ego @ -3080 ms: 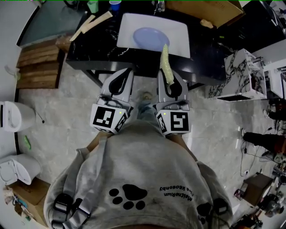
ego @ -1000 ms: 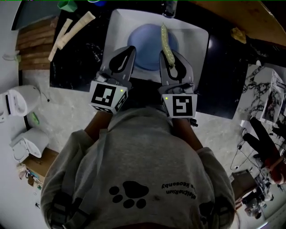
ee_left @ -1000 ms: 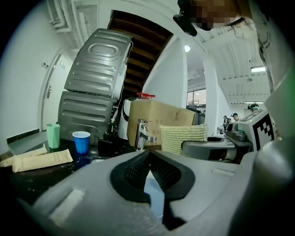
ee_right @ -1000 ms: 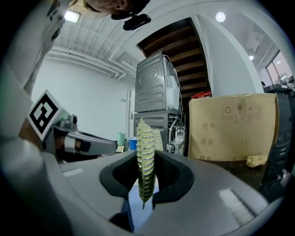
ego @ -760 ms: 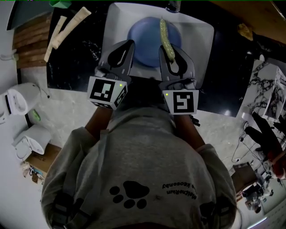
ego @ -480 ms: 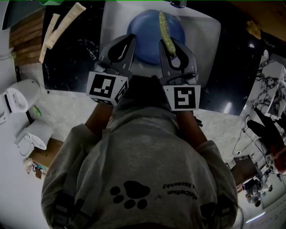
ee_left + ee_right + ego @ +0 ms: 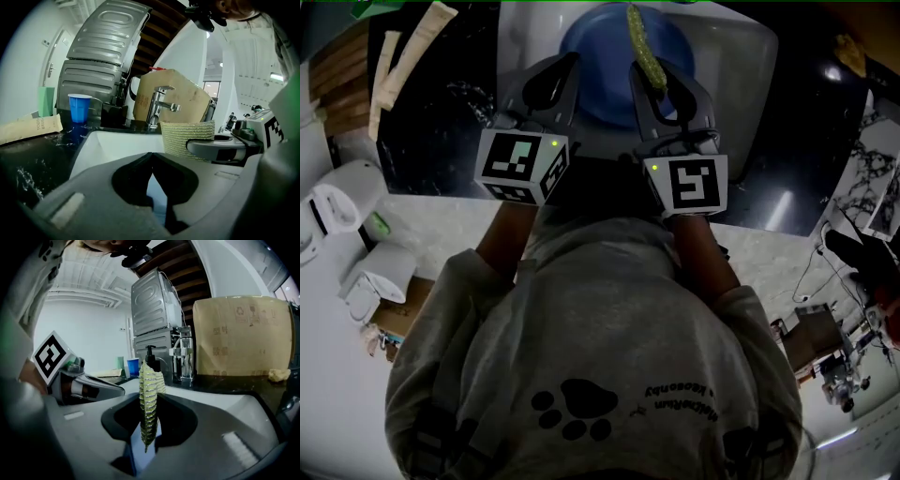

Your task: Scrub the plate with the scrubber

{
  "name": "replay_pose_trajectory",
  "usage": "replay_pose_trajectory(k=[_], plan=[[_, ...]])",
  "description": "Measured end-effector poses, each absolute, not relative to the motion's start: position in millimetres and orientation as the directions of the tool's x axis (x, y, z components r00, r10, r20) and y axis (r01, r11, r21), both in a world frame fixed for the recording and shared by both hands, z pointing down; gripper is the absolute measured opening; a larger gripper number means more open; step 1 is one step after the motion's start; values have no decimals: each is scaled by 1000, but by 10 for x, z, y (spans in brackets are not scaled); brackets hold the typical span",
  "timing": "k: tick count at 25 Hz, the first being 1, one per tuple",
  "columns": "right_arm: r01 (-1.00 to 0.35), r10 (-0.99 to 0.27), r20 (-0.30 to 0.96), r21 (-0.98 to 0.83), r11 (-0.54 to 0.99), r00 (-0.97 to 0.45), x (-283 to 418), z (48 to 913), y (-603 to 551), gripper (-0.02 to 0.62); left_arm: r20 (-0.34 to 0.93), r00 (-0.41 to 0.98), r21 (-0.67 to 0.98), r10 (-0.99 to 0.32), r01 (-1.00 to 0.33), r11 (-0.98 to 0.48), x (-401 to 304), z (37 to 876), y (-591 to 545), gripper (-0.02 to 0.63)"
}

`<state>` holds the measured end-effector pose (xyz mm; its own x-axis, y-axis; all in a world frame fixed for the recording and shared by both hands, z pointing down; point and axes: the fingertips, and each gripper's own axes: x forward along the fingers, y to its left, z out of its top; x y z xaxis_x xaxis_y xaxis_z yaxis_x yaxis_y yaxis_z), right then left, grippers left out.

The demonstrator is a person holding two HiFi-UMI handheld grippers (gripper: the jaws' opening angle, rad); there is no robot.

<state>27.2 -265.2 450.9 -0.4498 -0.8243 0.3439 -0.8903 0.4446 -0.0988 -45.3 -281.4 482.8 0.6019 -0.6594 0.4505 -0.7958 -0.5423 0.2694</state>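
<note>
Yellow-green scrubber (image 7: 643, 52), pinched in right gripper (image 7: 662, 82) jaws, points away over blue plate (image 7: 598, 58); left gripper (image 7: 565, 67) jaws together

Left of the left claw (image 7: 151, 159), a pale carton (image 7: 30, 129) on the desk (image 7: 33, 161) reads, as far as it shows, "TOOTH BRUSH". Beyond the right claw (image 7: 149, 401), to its right, a cardboard box (image 7: 241, 336) bears recycling signs and blurred, unreadable print. Lettering on the sweatshirt (image 7: 600, 328) is illegible.
</note>
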Motion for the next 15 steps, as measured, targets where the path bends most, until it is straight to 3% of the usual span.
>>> replay_pose_trajectory(k=[7, 15], plan=[[-862, -754, 423, -181, 474, -503, 264, 4805, -2715, 75, 542, 575, 277, -613, -811, -515, -458, 5065, -2888, 3], [-866, -719, 487, -226, 446, -496, 310, 5054, -2761, 75, 653, 519, 292, -552, -845, -448, -525, 5360, -2915, 102]])
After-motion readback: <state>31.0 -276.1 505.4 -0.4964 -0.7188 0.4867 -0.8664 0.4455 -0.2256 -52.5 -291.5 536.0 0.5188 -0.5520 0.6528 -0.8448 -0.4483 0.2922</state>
